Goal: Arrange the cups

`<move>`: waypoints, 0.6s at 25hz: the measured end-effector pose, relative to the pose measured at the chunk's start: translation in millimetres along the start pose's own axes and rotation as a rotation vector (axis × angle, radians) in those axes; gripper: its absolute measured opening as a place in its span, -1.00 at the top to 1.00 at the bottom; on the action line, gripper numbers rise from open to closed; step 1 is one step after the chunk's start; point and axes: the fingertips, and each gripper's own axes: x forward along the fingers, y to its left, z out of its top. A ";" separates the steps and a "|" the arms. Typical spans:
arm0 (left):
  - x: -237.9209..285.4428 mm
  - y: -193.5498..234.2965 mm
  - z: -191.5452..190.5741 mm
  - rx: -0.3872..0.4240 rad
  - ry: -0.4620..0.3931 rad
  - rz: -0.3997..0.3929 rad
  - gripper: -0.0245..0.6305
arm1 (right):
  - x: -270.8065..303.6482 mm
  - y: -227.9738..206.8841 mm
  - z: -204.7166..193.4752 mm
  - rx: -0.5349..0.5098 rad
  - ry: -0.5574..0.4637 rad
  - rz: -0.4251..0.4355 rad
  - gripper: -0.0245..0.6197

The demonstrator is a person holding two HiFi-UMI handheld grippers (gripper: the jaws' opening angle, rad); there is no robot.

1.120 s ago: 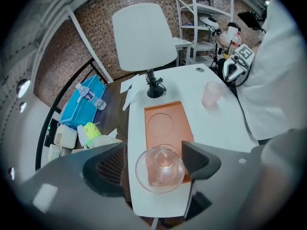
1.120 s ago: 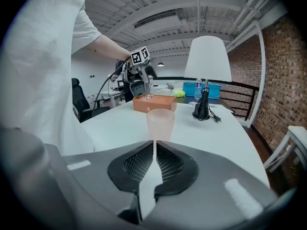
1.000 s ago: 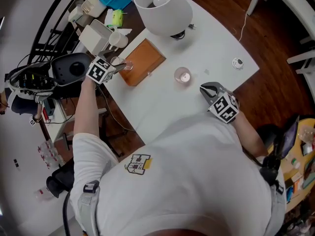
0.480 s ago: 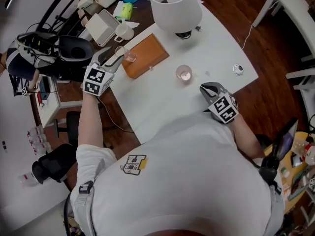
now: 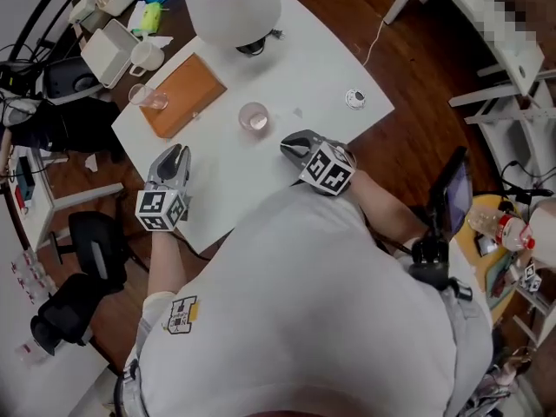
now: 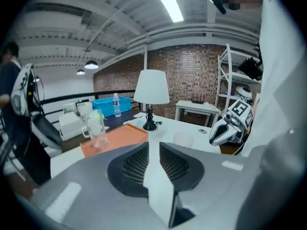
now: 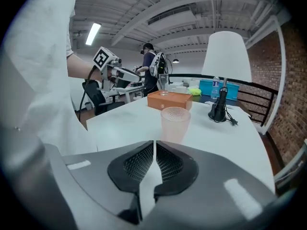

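While a white desk [image 5: 295, 59] stands on a dark wood floor [image 5: 417, 85] near a brick wall [image 6: 192, 75], a lamp [image 5: 230, 5] sits at its far edge and an orange tray [image 5: 187, 92] at its left corner carries a clear cup [image 5: 149, 98]. The pink cup [image 5: 254, 117] stands mid-desk, apart from both tools. Left tool [image 5: 176, 153] is over the near-left edge, tilted down, its jaws just been closing, slim gap, nothing in it. Right tool [image 5: 288, 146] at the near edge aims at the pink cup, jaws together, empty.

glass cup [image 5: 149, 98]: clear, glossy | pink cup [image 5: 253, 117]: frosted, textured | table [image 5: 313, 68]: white, matt
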 end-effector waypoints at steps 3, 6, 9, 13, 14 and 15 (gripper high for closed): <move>3.3 -30.4 -35.9 -0.157 0.025 0.013 0.85 | -0.4 5.2 -4.2 -0.019 0.009 0.047 0.87; 9.0 -56.9 -63.7 -0.275 0.052 0.025 0.93 | 0.7 8.6 -7.5 -0.038 0.019 0.100 0.87; 12.3 -81.8 -89.7 -0.351 0.094 0.036 0.93 | 1.9 11.5 -11.9 -0.058 0.034 0.162 0.87; 15.7 -106.8 -116.9 -0.433 0.140 0.061 0.93 | 1.9 10.9 -20.2 -0.093 0.066 0.235 0.87; 17.2 -111.0 -122.1 -0.449 0.147 0.069 0.93 | 2.1 10.2 -22.4 -0.104 0.073 0.251 0.87; 18.3 -114.4 -126.9 -0.464 0.154 0.079 0.93 | 2.5 10.1 -24.5 -0.114 0.079 0.268 0.87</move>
